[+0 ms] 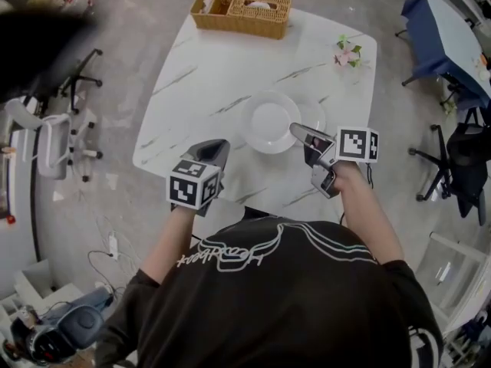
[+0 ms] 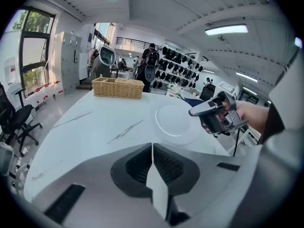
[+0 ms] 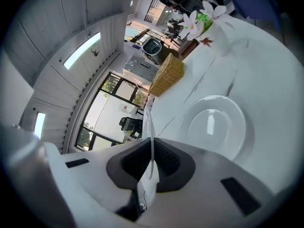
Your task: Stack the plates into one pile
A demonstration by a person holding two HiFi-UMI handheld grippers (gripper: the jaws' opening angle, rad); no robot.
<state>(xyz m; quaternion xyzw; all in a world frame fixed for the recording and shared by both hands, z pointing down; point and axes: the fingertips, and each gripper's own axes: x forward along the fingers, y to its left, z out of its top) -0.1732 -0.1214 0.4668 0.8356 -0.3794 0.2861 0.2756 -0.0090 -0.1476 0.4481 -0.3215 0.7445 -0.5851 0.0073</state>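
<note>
White plates (image 1: 270, 121) lie together in the middle of the white marble table (image 1: 207, 75); a second rim (image 1: 316, 113) peeks out on their right side. They also show in the left gripper view as plates (image 2: 175, 120) and in the right gripper view as plates (image 3: 216, 125). My left gripper (image 1: 217, 146) hovers near the table's front edge, left of the plates, its jaws shut and empty (image 2: 152, 145). My right gripper (image 1: 294, 129) hangs over the plates' near right rim, shut with nothing in it (image 3: 148, 110); it also appears in the left gripper view (image 2: 192, 112).
A wicker basket (image 1: 242, 12) stands at the far edge of the table, and a small vase of flowers (image 1: 347, 52) at the far right corner. Office chairs (image 1: 54, 140) stand to the left; a blue table (image 1: 453, 37) and a chair (image 1: 460, 167) are to the right.
</note>
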